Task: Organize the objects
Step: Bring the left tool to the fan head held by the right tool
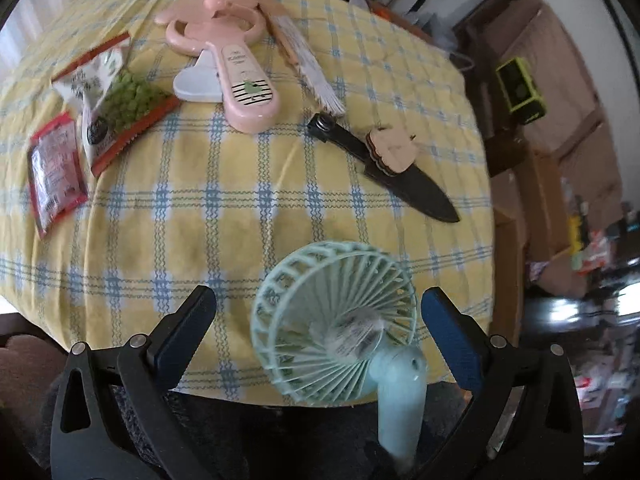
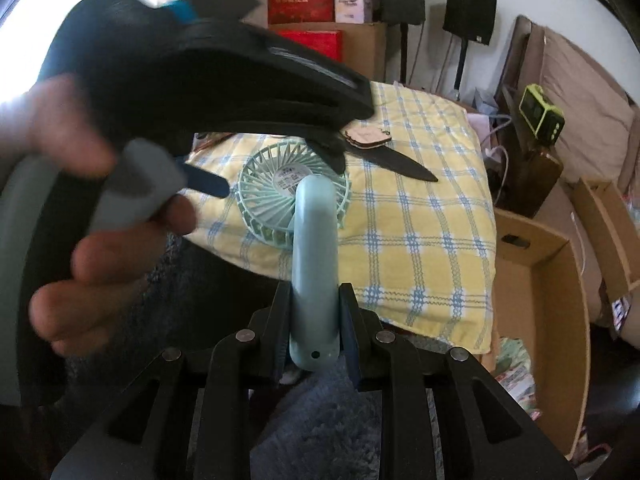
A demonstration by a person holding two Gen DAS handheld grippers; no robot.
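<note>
A mint-green handheld fan (image 1: pixel 336 324) hangs over the near edge of the yellow checked table (image 1: pixel 240 200). My right gripper (image 2: pixel 314 304) is shut on the fan's handle (image 2: pixel 314 264), with the fan head (image 2: pixel 276 188) above the cloth. My left gripper (image 1: pixel 320 320) is open, its jaws wide on either side of the fan head without touching it. In the right wrist view the left gripper (image 2: pixel 208 92) and the hand holding it fill the left side.
On the table lie a pink fan (image 1: pixel 236 64), a brush (image 1: pixel 304 60), a black knife with a wooden tag (image 1: pixel 384 160), a green snack bag (image 1: pixel 116 100) and a red packet (image 1: pixel 56 168). An open cardboard box (image 2: pixel 536 300) stands right of the table.
</note>
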